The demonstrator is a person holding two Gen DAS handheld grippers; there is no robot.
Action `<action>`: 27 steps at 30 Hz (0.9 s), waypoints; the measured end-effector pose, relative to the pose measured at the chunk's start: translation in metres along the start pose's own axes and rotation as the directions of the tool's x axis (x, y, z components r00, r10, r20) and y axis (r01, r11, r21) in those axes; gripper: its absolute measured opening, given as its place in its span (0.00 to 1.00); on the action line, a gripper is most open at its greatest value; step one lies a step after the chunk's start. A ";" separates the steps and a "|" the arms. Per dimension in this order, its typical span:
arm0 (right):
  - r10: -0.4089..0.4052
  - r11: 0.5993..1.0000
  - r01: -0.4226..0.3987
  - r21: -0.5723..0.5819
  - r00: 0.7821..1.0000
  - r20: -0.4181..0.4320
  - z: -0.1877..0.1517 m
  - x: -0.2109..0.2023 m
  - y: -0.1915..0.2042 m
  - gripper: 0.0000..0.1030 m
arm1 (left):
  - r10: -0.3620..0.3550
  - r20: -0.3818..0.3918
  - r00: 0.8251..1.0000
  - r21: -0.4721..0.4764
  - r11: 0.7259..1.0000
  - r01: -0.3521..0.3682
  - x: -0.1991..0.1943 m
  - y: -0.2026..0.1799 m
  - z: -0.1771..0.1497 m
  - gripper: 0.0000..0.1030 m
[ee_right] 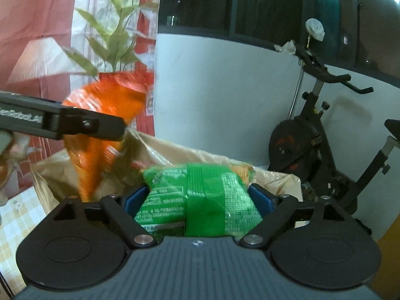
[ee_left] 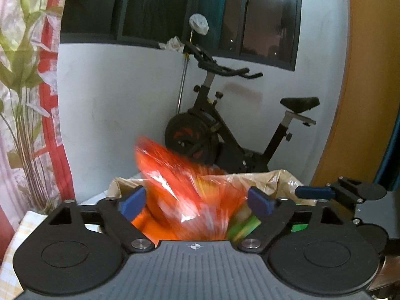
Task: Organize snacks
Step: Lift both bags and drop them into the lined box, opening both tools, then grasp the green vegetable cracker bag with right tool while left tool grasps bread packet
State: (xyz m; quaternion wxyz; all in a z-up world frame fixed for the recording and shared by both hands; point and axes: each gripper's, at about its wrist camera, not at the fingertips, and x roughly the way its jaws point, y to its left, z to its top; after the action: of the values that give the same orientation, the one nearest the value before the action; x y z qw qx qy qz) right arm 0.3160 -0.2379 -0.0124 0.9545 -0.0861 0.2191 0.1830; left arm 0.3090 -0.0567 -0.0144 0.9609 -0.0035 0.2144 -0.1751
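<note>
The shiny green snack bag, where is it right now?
In the right wrist view the shiny green snack bag sits low in the middle, between the right gripper's blue pads, over the plastic-lined box, right of the orange snack bag.

Blurred orange snack bag (ee_left: pixel 180 190) and green snack pack (ee_right: pixel 200 200) over lined box (ee_right: pixel 275 177).

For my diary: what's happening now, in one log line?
left gripper: open, orange bag blurred between jaws | right gripper: holds green bag | both above lined box
</note>
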 end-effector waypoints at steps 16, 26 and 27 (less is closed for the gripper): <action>0.024 0.997 -0.026 0.070 0.999 0.031 -0.004 -0.050 0.011 0.92 | 0.061 0.011 0.998 -0.036 0.997 -0.061 -0.064 0.013 -0.018 0.89; 0.036 0.984 -0.037 0.172 0.999 0.008 -0.043 -0.093 0.035 0.92 | 0.097 0.022 0.995 -0.081 0.992 -0.095 -0.117 0.025 -0.061 0.88; 0.034 0.983 -0.033 0.181 0.999 -0.003 -0.049 -0.094 0.038 0.92 | 0.099 0.017 0.995 -0.083 0.992 -0.097 -0.120 0.025 -0.067 0.88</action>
State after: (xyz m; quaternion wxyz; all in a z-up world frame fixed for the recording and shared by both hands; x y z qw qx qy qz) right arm 0.2034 -0.2441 -0.0164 0.9545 0.0040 0.2392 0.1779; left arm 0.1881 0.0123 -0.0281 0.9696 -0.0344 0.2113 -0.1186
